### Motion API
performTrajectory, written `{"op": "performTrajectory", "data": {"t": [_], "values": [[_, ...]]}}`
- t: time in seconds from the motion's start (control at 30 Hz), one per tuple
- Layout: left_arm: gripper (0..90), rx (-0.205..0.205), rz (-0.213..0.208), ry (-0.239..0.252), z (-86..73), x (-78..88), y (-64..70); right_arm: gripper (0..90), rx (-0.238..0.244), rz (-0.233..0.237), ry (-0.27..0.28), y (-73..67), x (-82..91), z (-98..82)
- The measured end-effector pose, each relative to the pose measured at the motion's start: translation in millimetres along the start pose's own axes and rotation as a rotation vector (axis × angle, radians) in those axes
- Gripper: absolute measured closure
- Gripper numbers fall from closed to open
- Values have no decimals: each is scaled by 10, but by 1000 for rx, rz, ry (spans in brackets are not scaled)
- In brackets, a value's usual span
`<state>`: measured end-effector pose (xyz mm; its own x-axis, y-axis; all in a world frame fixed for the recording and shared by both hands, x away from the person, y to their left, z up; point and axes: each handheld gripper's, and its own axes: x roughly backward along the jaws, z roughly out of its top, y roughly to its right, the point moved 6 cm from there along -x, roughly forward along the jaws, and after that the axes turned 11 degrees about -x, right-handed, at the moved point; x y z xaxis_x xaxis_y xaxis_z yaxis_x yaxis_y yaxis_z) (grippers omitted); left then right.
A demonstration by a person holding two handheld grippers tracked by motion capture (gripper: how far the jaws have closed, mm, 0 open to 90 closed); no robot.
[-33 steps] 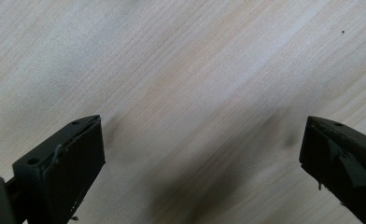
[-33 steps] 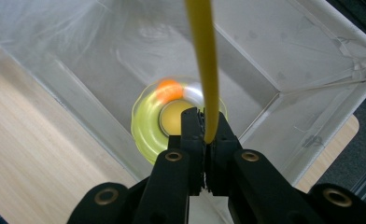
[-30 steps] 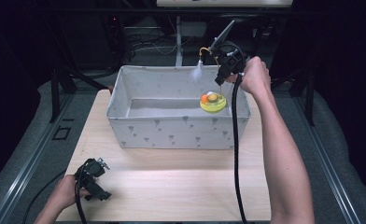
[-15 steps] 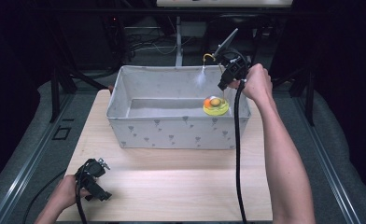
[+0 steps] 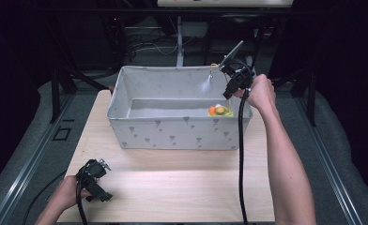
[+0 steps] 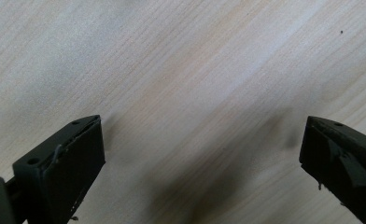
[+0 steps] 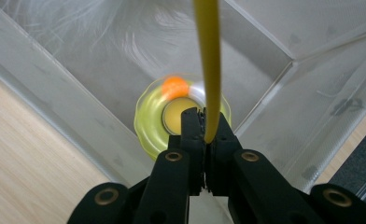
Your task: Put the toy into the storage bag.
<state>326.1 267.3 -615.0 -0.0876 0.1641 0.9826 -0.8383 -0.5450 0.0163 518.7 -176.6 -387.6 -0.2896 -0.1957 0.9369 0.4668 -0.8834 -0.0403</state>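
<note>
My right gripper (image 5: 228, 93) hangs over the right end of a grey fabric bin (image 5: 172, 133), jaws pointing down into it. In the right gripper view it (image 7: 204, 116) is shut on a thin yellow rod (image 7: 208, 70) that runs away from the jaws; a white fluffy tuft (image 5: 204, 85) shows beside it in the high view. Below the jaws a yellow dish (image 7: 148, 116) with an orange ball (image 7: 174, 86) lies in the bin's right corner (image 5: 221, 111). My left gripper (image 5: 97, 185) rests low over the table's front left, jaws wide open (image 6: 202, 140) with bare wood between them.
The bin stands across the back half of the light wooden table (image 5: 182, 187), its tall walls around the dish. The right gripper's black cable (image 5: 241, 154) hangs down across the table in front of the bin. Dark floor and metal frames surround the table.
My right gripper has sunk toward the bin's right end with the rod in it. The yellow dish now shows lower and further right. The left gripper has stayed put.
</note>
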Motion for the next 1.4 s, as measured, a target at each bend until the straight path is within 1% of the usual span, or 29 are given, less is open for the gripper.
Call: {"op": "performTrajectory", "data": {"t": [0.07, 0.13, 0.17, 0.23, 0.27, 0.3, 0.33, 0.43, 0.6, 0.67, 0.7, 0.73, 0.8, 0.87, 0.97, 1.0, 1.1, 1.23, 1.33, 1.37, 1.4], "values": [[3, 1, 2, 0, -2, 0, 0, 881, -8, 4, -6, 20, -44, -36], [2, 1, 1, 0, 0, 0, 2, 881, -6, 0, -22, 48, -94, -77], [3, -1, 0, 0, 1, 0, 3, 881, -6, 3, -32, 59, -118, -96], [3, 0, 3, -1, 3, -4, 5, 881, -15, 17, -34, 80, -172, -131], [3, -2, 2, -1, 2, -5, 4, 881, -18, 12, -38, 95, -197, -149], [3, -2, 1, -1, 2, -8, 2, 881, -29, 20, -37, 102, -225, -167], [3, -1, 2, -1, 2, -9, 1, 881, -26, 22, -45, 119, -244, -184], [3, 0, 3, -2, 1, -6, 6, 881, -36, 23, -53, 151, -304, -223], [3, -6, -1, -2, 3, -9, 11, 881, -40, 10, -88, 182, -373, -280], [3, -4, -2, -4, 0, -11, 8, 881, -47, 2, -91, 190, -404, -299], [3, -5, -1, -3, -1, -10, 4, 881, -57, 7, -95, 185, -417, -309], [3, -2, -1, -1, -1, -10, 6, 881, -51, 3, -96, 194, -434, -314], [3, -3, -2, -3, -2, -11, 6, 881, -45, 0, -113, 195, -456, -327], [3, -6, -1, -4, 0, -9, 8, 881, -40, -15, -126, 190, -475, -336], [3, -6, -1, -3, 2, -9, 10, 881, -35, -14, -134, 184, -502, -342], [3, -6, -1, -3, 1, -9, 9, 880, -37, -12, -142, 184, -508, -346], [3, -2, 0, -2, -1, -10, 4, 880, -55, -9, -140, 187, -523, -350], [3, -5, 0, -2, 1, -7, 8, 880, -50, -14, -155, 201, -528, -350], [3, -4, 1, -3, 1, -3, 9, 879, -63, -16, -164, 216, -550, -355], [3, 0, 1, -1, 1, -3, 10, 879, -75, -13, -155, 211, -561, -356], [3, -1, 2, -2, -1, -3, 8, 879, -77, -12, -159, 210, -566, -357]]}}
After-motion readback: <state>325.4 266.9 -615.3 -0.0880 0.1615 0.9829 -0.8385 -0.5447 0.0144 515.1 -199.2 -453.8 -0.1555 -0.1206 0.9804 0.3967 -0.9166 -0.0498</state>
